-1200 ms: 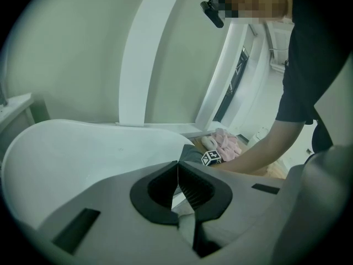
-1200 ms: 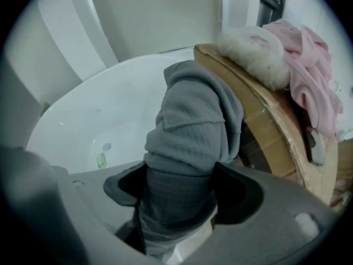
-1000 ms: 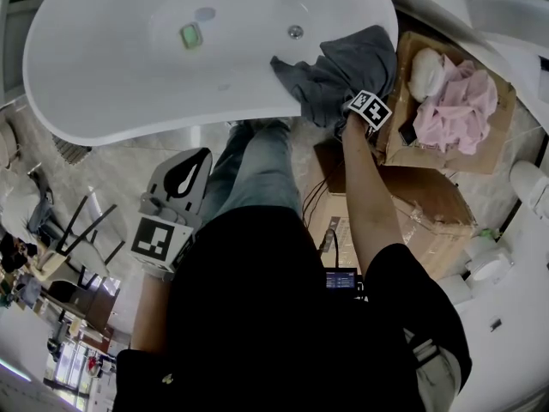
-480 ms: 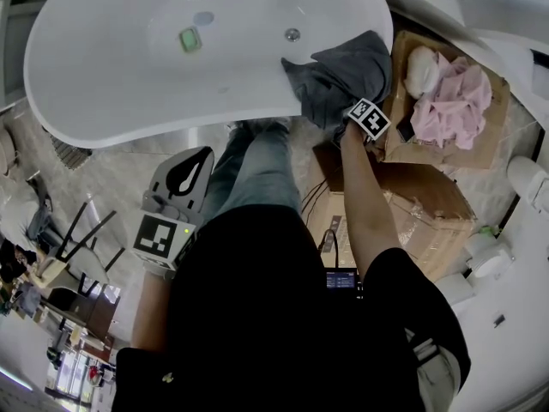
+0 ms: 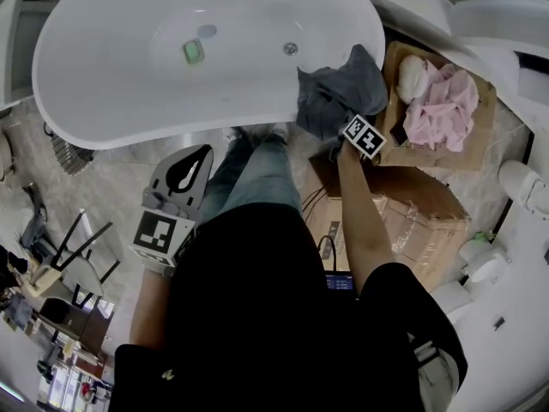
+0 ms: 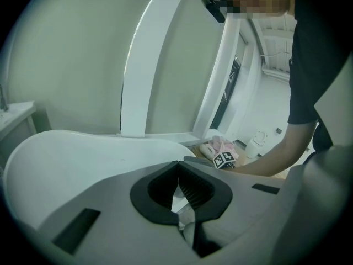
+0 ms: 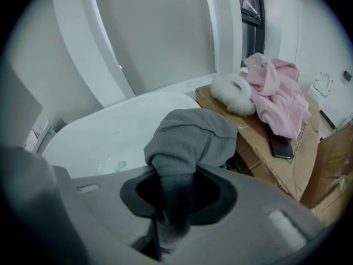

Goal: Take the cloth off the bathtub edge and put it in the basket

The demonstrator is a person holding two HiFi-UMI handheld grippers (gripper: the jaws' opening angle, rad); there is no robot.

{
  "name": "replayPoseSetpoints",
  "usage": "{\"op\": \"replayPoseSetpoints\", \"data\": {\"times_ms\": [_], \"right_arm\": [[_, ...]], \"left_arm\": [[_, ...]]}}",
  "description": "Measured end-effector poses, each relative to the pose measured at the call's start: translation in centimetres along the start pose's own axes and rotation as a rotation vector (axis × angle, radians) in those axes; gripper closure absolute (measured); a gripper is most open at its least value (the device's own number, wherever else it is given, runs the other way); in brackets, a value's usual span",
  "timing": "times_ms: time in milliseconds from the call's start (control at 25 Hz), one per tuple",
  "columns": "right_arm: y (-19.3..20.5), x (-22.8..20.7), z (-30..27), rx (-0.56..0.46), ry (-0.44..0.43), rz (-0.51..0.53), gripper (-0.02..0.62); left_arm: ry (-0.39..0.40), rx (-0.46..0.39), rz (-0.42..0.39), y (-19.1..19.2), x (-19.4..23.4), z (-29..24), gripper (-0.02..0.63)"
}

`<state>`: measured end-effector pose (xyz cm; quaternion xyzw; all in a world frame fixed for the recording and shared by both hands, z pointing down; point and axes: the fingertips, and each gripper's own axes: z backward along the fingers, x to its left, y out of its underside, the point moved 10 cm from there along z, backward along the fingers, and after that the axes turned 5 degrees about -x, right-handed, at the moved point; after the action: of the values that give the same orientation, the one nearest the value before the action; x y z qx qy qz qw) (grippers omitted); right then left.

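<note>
Head view: finds the grey cloth (image 5: pixel 339 93) bunched into a tight heap at the right end of the bathtub (image 5: pixel 129 101), where a second ago it lay spread along the rim with a flap reaching into the tub; drawn in and raised since then, hanging over the rim just beside the cardboard box (image 5: pixel 463 157); cannot tell whether it touches the rim. Shows the right gripper (image 5: pixel 356 130) at the cloth's near edge, on a bare arm stretched straight forward and tipped steeply down, jaws buried in the fabric. Keeps the left gripper (image 5: pixel 190 163) low beside the person's left leg, above the floor and well apart from the cloth, pointing toward the tub much as before.

Left gripper view: left gripper (image 6: pixel 177 173) with jaws clenched together, nothing between them; aimed over the pale tub wall (image 6: pixel 66 153).

Right gripper view: right gripper (image 7: pixel 174 203) with jaws just closed in, now grasping a fold of the cloth (image 7: pixel 190 139); the rest mounded above them in front of the tub (image 7: pixel 110 137); on the box (image 7: pixel 259 142), a pink garment (image 7: pixel 278 93) and a white fluffy slipper (image 7: pixel 231 93).
</note>
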<state>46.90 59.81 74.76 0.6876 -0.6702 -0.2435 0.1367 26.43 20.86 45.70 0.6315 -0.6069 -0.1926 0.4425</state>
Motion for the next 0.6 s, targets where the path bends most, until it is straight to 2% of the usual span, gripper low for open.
{"op": "replayPoseSetpoints", "data": {"times_ms": [120,320,600], "right_arm": [[-1.2,1.0,2.9,-0.051,-0.042,0.021,0.5],[-3.6,3.2,8.1,-0.127,-0.111,0.063,0.5],[-6.5,7.3,14.4,-0.199,-0.208,0.136,0.5]], "left_arm": [[-0.001,-0.043,-0.016,-0.1,0.4,1.3,0.594],[0.004,-0.12,-0.097,-0.7,1.3,3.8,0.593],[-0.059,-0.21,-0.097,-1.8,2.3,7.8,0.593]]}}
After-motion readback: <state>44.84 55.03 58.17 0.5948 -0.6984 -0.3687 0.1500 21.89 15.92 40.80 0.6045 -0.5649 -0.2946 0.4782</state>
